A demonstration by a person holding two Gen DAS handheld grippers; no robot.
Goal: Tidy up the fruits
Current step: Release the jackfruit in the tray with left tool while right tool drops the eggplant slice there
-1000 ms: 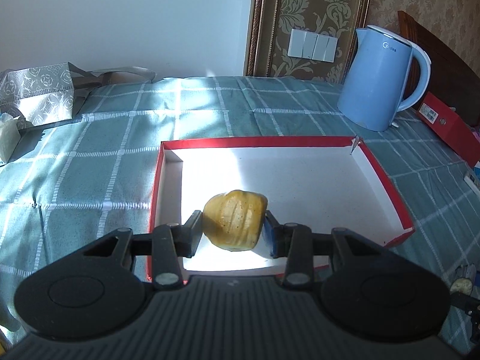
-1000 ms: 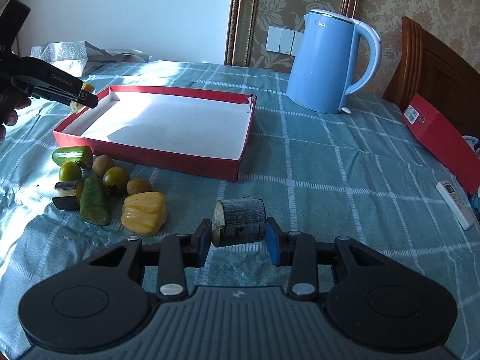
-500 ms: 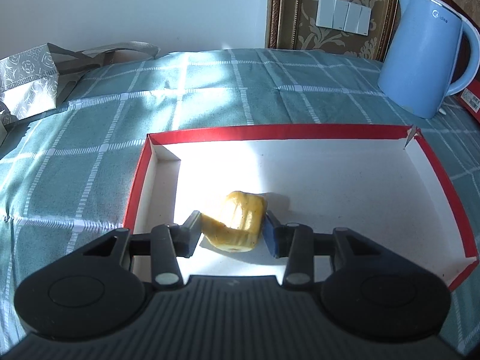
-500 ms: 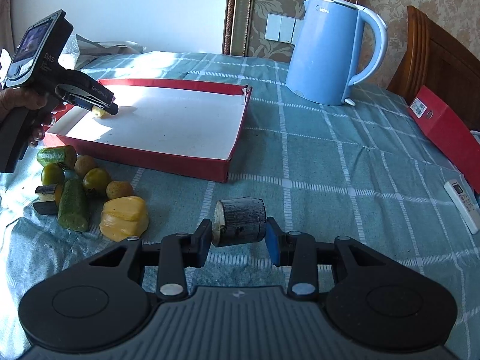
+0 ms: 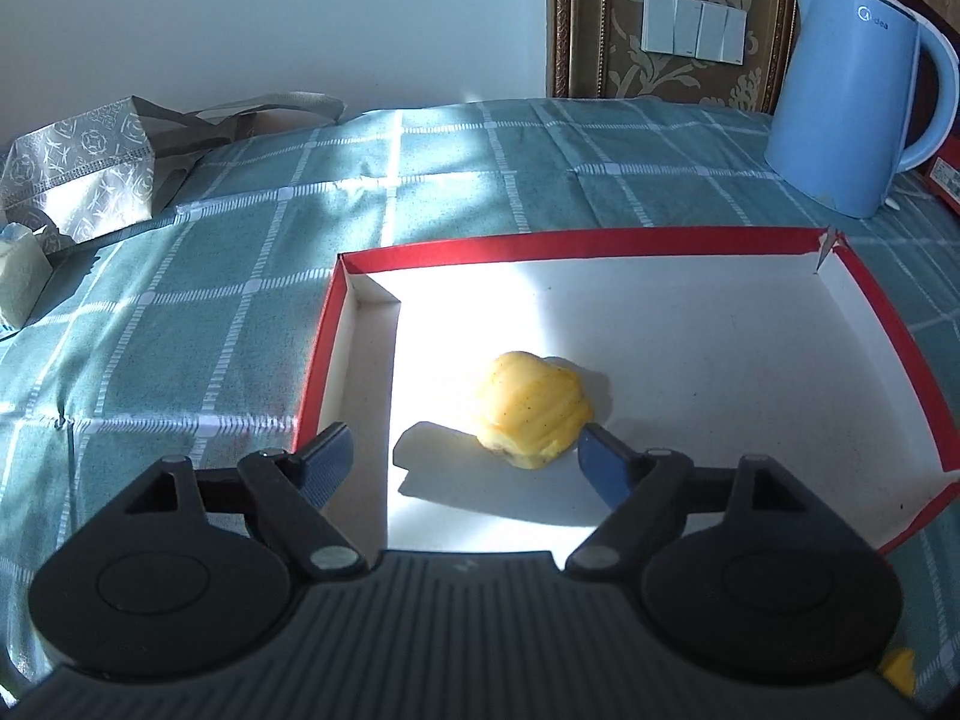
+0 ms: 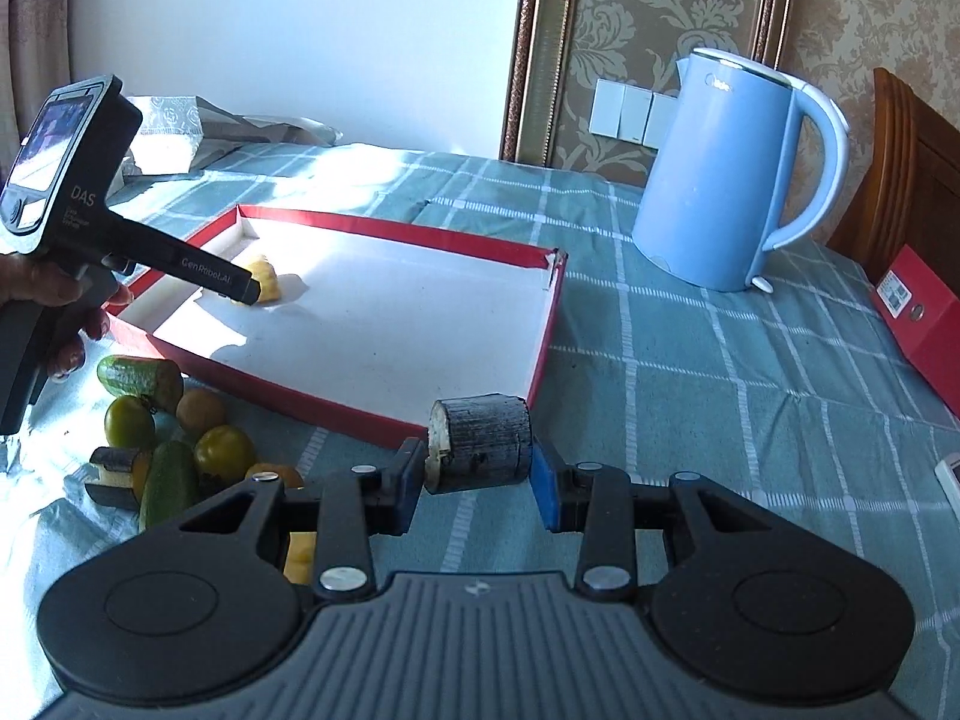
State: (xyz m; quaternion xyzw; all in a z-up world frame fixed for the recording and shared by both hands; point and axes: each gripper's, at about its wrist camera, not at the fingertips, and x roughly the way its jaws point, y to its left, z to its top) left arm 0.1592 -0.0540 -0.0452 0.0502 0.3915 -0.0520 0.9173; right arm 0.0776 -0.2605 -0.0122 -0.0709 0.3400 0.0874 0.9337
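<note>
My left tongs (image 5: 462, 462) just spread, yellow fruit (image 5: 531, 414) dropped in red tray (image 5: 888, 324), maybe brushing one pad; right tongs (image 6: 480, 480) pinch dark chunk (image 6: 480, 441), next in.

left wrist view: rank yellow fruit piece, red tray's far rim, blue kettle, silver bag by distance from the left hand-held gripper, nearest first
From the left hand-held gripper, jaws just opened:
1. Yellow fruit piece, on the tray floor beside the right fingertip, released.
2. Red tray's far rim, straight ahead.
3. Silver bag far left, and blue kettle far right: too close to call.
</note>
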